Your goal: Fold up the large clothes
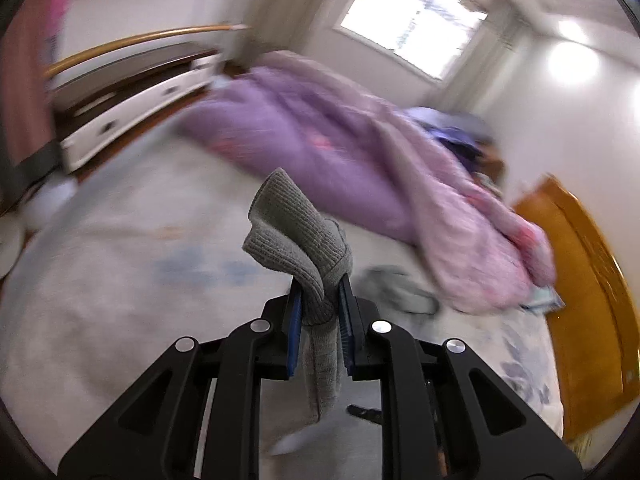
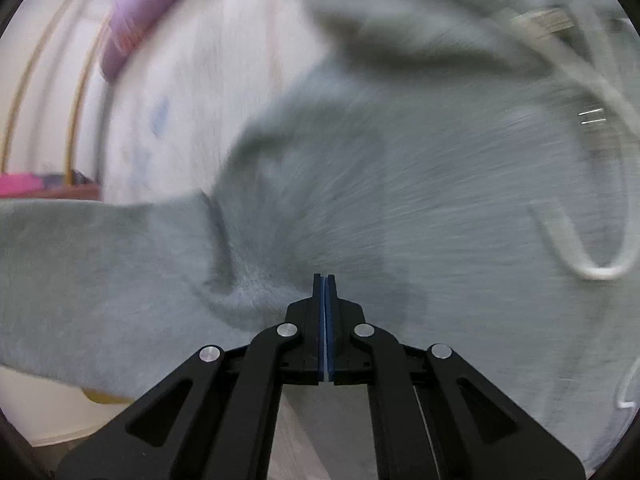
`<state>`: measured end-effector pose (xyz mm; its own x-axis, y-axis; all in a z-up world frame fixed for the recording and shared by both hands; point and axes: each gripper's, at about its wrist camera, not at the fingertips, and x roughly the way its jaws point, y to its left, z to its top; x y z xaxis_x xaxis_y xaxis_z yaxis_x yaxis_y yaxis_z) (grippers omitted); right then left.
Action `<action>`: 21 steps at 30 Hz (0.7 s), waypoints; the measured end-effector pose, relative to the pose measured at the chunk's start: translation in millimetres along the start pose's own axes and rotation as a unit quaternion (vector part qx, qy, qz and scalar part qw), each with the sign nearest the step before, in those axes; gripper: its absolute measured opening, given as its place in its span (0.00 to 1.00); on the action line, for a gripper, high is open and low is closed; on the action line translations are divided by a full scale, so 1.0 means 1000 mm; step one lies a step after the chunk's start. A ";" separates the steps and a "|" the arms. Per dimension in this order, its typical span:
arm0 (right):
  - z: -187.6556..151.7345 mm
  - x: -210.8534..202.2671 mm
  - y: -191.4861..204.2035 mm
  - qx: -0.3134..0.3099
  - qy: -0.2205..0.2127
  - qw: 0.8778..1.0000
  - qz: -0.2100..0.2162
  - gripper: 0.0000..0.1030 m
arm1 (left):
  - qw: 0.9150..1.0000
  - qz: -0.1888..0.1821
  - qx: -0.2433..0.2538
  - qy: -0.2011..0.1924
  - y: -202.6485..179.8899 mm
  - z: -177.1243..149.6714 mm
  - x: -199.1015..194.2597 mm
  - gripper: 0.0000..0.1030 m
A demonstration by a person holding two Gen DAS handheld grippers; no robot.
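Hanging from the left gripper [image 1: 320,304], which is clamped on its ribbed edge, the grey sweater [image 2: 400,220] spreads unfolded above the pale bed [image 1: 120,280]. No fold is made yet, I judge. The right gripper [image 2: 324,280] is pressed together before the sweater, apparently holding nothing; a purple garment [image 1: 304,132] lies beyond.

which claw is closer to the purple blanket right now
Probably the left. The left claw, shut on a grey cuff, faces the purple blanket across the bed. For the right claw, pads together over the grey garment, the blanket sits far off at the frame's edge.
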<state>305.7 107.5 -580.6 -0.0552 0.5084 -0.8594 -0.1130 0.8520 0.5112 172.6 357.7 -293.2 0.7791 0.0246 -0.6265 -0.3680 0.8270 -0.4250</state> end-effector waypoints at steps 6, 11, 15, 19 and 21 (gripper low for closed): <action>-0.001 -0.140 -0.112 -0.017 -0.092 0.992 -0.086 0.02 | 0.995 -0.070 0.045 0.056 -0.160 -0.073 0.100 0.16; -0.004 -0.217 -0.202 -0.001 -0.144 0.974 -0.175 0.04 | 0.985 -0.060 0.068 0.148 -0.232 -0.163 0.186 0.16; 0.005 -0.253 -0.258 0.028 -0.167 0.957 -0.236 0.04 | 0.966 -0.028 0.108 0.233 -0.253 -0.233 0.247 0.16; 0.013 -0.281 -0.306 0.067 -0.184 0.948 -0.251 0.04 | 0.946 0.002 0.102 0.309 -0.249 -0.280 0.283 0.31; 0.021 -0.296 -0.328 0.097 -0.196 0.941 -0.258 0.04 | 0.936 -0.005 0.093 0.339 -0.250 -0.287 0.289 0.43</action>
<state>380.4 -319.6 -493.6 0.3323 -0.0053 -0.9432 0.1614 0.9856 0.0513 344.3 -3.6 -555.4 0.2579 -0.2939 -0.9204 -0.2174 0.9105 -0.3516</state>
